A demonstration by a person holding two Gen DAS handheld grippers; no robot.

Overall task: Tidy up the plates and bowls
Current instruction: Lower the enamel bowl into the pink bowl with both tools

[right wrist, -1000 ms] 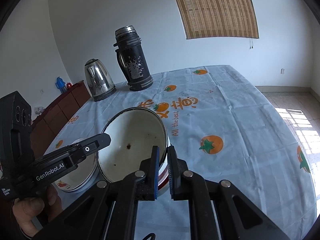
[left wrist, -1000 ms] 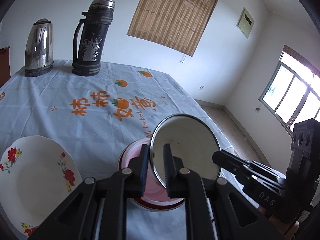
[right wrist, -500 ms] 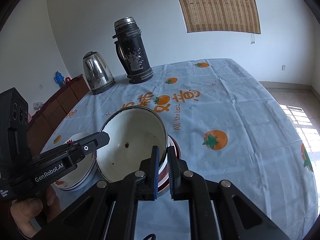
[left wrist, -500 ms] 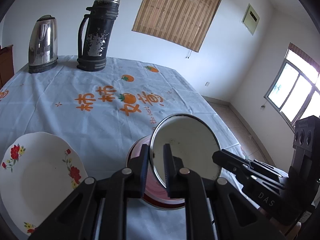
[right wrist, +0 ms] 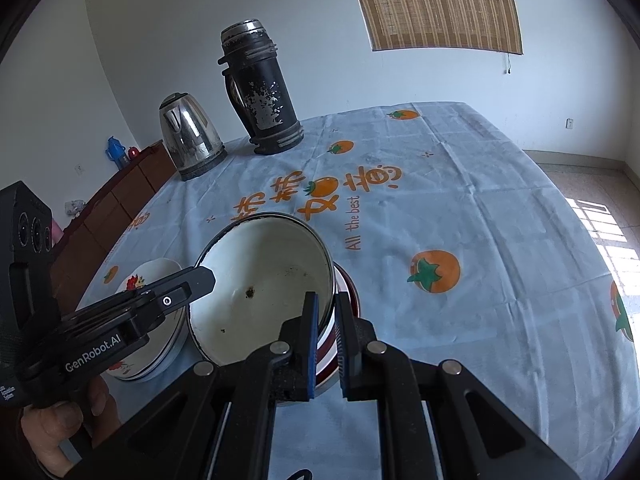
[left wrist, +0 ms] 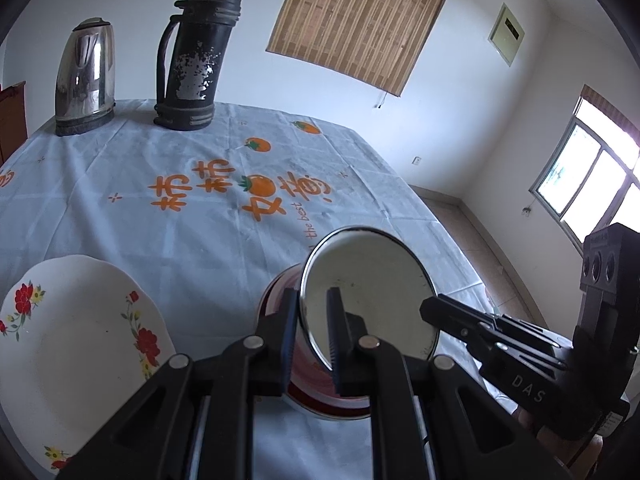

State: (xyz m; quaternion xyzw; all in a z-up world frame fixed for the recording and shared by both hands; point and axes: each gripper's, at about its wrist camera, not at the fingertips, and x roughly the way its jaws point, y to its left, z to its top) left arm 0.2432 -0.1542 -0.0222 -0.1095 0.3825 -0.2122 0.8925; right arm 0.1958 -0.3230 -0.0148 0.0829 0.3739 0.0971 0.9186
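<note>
Item: white enamel bowl (right wrist: 260, 292), dark-rimmed, held tilted with its mouth turned toward the right-hand camera; carried by both tools at once; left hand-held gripper (left wrist: 312, 312) narrowed onto the rim at one side, one pad inside the bowl and one outside; right hand-held gripper (right wrist: 326, 316) likewise narrowed onto the opposite rim; neither hand nearer than the other, since both already pinch it

Governing relation: bowl hangs directly above a red-and-white bowl (left wrist: 320, 392) that sits on the surface (right wrist: 480, 220) near its front edge; the two mouths are not parallel, the held one canted steeply, so nesting would, by judgement, call for levelling before lowering; red-and-white bowl lies just below and ahead of both sets of pads

Adjacent: floral plate (left wrist: 80, 340), white with red flowers, on the surface toward the left front corner, just beside the red-and-white bowl but apart from it in the left view; seen from the right it appears to be a stack of more than one piece, count uncertain

Remote: steel kettle (left wrist: 84, 80) and black flask (left wrist: 196, 56) upright along the far edge, well apart from the work

Obstruction: nothing stands between held bowl and lower bowl; the plate's near rim is the only close neighbour
</note>
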